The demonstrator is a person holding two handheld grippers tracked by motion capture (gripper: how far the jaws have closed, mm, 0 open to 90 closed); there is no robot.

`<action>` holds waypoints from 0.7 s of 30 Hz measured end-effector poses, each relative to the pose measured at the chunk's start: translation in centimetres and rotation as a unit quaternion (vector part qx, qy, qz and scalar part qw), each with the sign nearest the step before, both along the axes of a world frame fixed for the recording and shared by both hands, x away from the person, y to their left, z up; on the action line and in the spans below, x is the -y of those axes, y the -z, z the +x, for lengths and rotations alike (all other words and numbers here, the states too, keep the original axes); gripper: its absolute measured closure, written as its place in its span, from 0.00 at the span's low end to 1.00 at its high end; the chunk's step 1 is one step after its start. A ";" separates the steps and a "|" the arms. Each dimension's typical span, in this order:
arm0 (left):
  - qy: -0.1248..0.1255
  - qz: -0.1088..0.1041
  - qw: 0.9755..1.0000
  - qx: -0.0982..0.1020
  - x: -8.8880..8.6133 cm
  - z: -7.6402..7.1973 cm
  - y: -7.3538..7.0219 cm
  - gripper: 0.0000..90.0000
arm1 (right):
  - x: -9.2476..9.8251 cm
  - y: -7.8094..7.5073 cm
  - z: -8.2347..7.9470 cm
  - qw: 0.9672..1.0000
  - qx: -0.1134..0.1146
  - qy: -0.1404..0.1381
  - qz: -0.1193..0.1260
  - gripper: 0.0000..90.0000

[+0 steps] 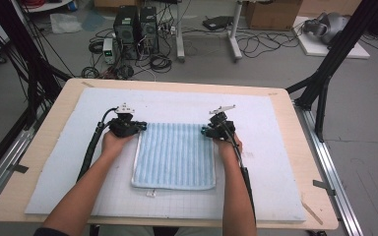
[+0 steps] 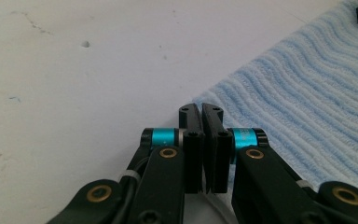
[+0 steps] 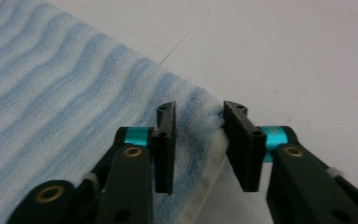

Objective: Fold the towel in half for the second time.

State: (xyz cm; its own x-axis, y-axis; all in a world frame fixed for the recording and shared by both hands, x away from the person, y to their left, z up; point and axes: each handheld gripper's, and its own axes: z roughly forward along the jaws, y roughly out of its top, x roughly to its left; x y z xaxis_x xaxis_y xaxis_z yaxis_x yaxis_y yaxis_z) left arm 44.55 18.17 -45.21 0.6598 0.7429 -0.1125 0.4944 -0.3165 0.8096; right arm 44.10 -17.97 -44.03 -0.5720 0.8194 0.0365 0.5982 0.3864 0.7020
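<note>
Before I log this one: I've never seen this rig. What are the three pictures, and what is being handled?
A person holds a two-jaw tool in each hand. The high view looks down on the table; the other two ride on the tools. A blue striped towel lies flat on a white mat. The left gripper has its jaws shut at the towel's far left corner; whether cloth is pinched is hard to tell. The right gripper straddles the far right corner, jaws not yet tight.

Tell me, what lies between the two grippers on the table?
The blue striped towel: in the high view its far edge spans from the left gripper to the right gripper.
</note>
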 end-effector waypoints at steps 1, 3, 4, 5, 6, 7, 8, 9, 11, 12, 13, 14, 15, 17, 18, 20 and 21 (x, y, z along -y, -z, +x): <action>0.001 -0.002 1.000 -0.001 0.0 0.0 0.0 0.97 | 0.1 0.0 0.0 1.000 0.000 -0.003 0.002 0.80; -0.001 -0.004 1.000 -0.001 0.0 0.0 0.0 0.97 | 0.1 0.0 -0.1 1.000 -0.008 -0.007 0.011 0.91; 0.001 -0.002 1.000 -0.001 0.0 0.0 0.0 0.97 | 0.0 0.1 -0.1 1.000 -0.007 -0.009 0.009 0.93; 0.001 -0.002 1.000 -0.001 0.0 0.0 0.0 0.97 | -0.1 0.0 -0.1 1.000 -0.006 -0.011 0.007 0.93; 0.001 -0.002 1.000 0.000 0.0 0.0 0.0 0.97 | -0.2 0.0 -0.2 1.000 -0.005 -0.012 0.004 0.94; 0.000 0.000 1.000 0.000 0.1 0.0 0.0 0.97 | -0.2 0.0 -0.2 1.000 -0.006 -0.012 0.004 0.94; 0.000 0.001 1.000 0.000 0.0 0.0 0.0 0.97 | -0.2 0.0 -0.2 1.000 -0.003 -0.014 0.001 0.95; -0.001 -0.003 1.000 0.000 0.0 0.0 0.0 0.97 | -0.2 -0.1 -0.2 1.000 -0.002 -0.014 0.000 0.95; -0.006 -0.015 1.000 -0.004 -0.2 0.1 -0.1 0.97 | -0.3 -0.2 -0.2 1.000 0.005 -0.012 -0.005 0.95; -0.011 -0.027 1.000 -0.007 -0.4 0.2 -0.1 0.97 | -0.3 -0.3 -0.2 1.000 0.010 -0.014 -0.005 0.95; -0.015 -0.042 0.999 -0.005 -0.6 0.3 -0.3 0.97 | -0.3 -0.5 -0.2 1.000 0.017 -0.015 -0.007 0.95; -0.022 -0.056 0.998 0.003 -0.6 0.3 -0.6 0.97 | -0.2 -0.6 -0.2 1.000 0.024 -0.016 -0.006 0.95; -0.028 -0.068 0.997 0.022 -0.6 0.3 -1.1 0.97 | 0.0 -0.8 -0.1 0.999 0.031 -0.015 -0.006 0.95; -0.028 -0.074 0.996 0.038 -0.6 0.5 -1.9 0.97 | 0.3 -1.3 -0.1 0.999 0.051 -0.008 0.004 0.95; -0.024 -0.078 0.996 0.038 -0.6 0.6 -2.2 0.97 | 0.5 -1.5 -0.1 0.998 0.060 -0.002 0.013 0.95; -0.021 -0.085 0.995 0.041 -0.6 0.6 -2.4 0.97 | 0.8 -1.7 -0.2 0.997 0.068 0.005 0.026 0.95; -0.019 -0.089 0.995 0.041 -0.7 0.6 -2.4 0.97 | 0.8 -1.8 -0.3 0.997 0.069 0.004 0.027 0.95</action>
